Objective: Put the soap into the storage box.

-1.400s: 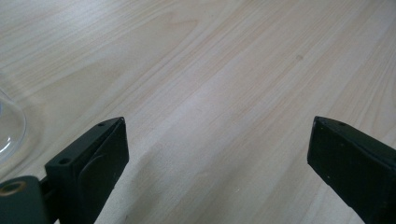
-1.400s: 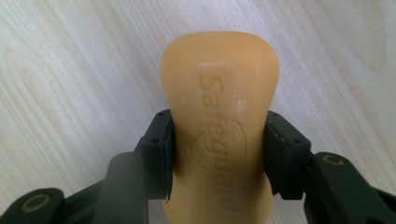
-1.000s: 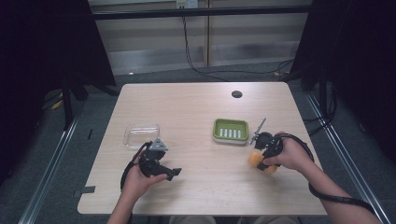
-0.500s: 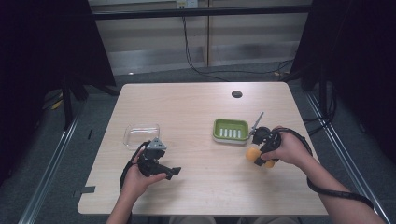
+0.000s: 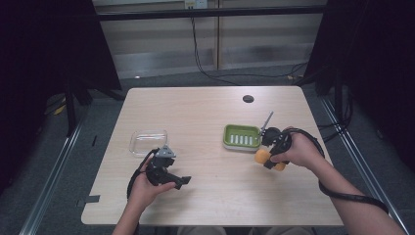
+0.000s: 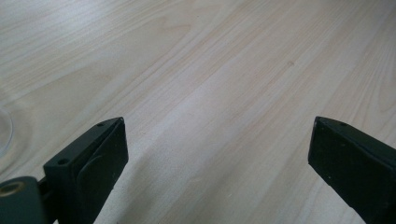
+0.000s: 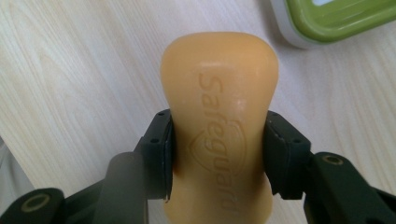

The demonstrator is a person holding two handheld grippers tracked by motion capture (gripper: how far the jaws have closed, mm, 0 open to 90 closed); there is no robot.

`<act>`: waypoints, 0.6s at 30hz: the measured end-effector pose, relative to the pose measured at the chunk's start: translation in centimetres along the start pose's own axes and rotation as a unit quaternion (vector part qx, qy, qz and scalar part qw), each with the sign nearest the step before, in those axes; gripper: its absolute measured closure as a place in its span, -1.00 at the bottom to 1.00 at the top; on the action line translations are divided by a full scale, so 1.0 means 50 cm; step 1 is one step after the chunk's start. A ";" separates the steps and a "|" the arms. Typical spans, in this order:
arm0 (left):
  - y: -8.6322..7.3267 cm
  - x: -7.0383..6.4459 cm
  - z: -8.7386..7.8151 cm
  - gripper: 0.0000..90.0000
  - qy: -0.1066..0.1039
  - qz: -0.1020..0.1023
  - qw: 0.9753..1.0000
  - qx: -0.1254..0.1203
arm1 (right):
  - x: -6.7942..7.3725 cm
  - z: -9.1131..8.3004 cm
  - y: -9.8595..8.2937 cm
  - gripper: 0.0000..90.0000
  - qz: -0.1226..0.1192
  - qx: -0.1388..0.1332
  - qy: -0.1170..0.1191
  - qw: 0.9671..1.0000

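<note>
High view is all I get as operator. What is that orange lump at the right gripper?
Observer: A bar of soap, stamped Safeguard, clamped across its waist by the right gripper.
Operator: And the left gripper?
Observer: The left gripper is wide open, with bare table between its jaws.
Operator: Is the soap over the green dish?
Observer: No, the green dish lies beyond it, off to one side.

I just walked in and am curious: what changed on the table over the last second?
The right gripper, shut on the orange soap bar, moved slightly left toward the green soap dish. The left gripper, open, and the clear lid stayed put.
</note>
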State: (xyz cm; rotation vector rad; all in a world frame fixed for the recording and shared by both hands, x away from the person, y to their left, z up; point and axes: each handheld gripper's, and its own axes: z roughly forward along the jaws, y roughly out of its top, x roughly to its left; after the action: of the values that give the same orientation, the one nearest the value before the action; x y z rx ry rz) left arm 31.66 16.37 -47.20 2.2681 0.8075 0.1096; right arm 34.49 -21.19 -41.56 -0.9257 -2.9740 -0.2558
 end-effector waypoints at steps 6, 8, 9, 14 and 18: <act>-0.001 -0.001 0.004 -0.91 -0.003 0.000 1.000 -0.001 | -0.002 -0.004 0.012 0.11 -0.001 -0.003 0.001 1.000; -0.001 -0.001 0.004 -0.92 -0.005 0.004 1.000 0.000 | -0.003 -0.006 0.015 0.11 -0.001 -0.005 0.002 1.000; -0.001 -0.002 0.003 -0.92 -0.005 0.003 1.000 0.001 | -0.004 -0.007 0.016 0.11 -0.005 -0.007 0.000 1.000; -0.002 -0.001 0.004 -0.92 -0.008 -0.001 1.000 -0.002 | -0.007 -0.012 0.020 0.11 -0.005 -0.011 -0.001 1.000; -0.002 -0.001 0.004 -0.92 -0.006 -0.004 1.000 0.005 | -0.010 -0.017 0.025 0.11 -0.007 -0.012 0.000 1.000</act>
State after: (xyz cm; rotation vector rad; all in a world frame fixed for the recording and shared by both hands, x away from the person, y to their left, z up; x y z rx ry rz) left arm 31.62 16.28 -47.43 2.2737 0.8126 0.0887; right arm 35.56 -20.60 -40.59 -0.9063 -2.9855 -0.2930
